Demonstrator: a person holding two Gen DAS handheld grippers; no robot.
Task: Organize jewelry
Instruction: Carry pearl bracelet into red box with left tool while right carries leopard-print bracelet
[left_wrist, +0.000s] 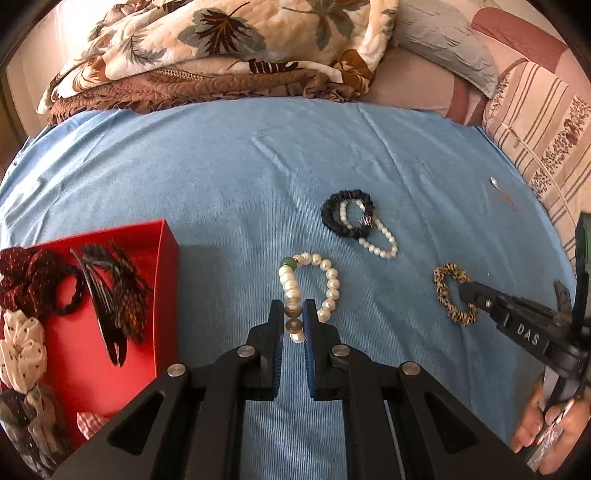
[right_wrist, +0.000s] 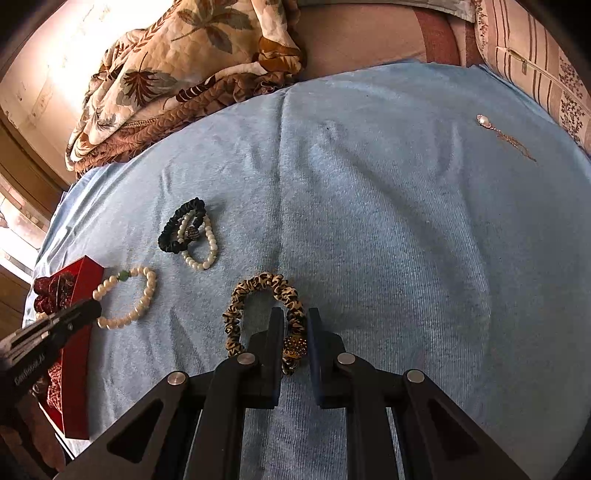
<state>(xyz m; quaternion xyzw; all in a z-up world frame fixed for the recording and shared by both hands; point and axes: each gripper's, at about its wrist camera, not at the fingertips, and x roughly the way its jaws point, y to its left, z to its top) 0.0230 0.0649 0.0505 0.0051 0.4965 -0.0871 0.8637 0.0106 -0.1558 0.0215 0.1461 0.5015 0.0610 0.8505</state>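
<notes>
Bracelet of pearls (left_wrist: 308, 291) with one green bead, lying on the blue cloth (left_wrist: 229, 177) just beside the red box (left_wrist: 168, 266), its near end pinched between the narrow jaws of the left gripper (left_wrist: 293, 314). The right gripper (right_wrist: 295, 328) is likewise clamped, on the leopard-print hair tie (right_wrist: 255, 295) at its beaded charm. To do the step well, each piece should probably be lifted clear of the cloth before carrying, so the loop does not drag, and released low over the box. The left view alone shows the box contents: hair ties and a feathered clip (left_wrist: 110, 295). The right view shows more clearly the pendant on a fine chain (right_wrist: 495, 129), well apart, far right. Both views show the black hair tie (left_wrist: 341, 214) overlapping a second pearl bracelet (left_wrist: 376, 236).
</notes>
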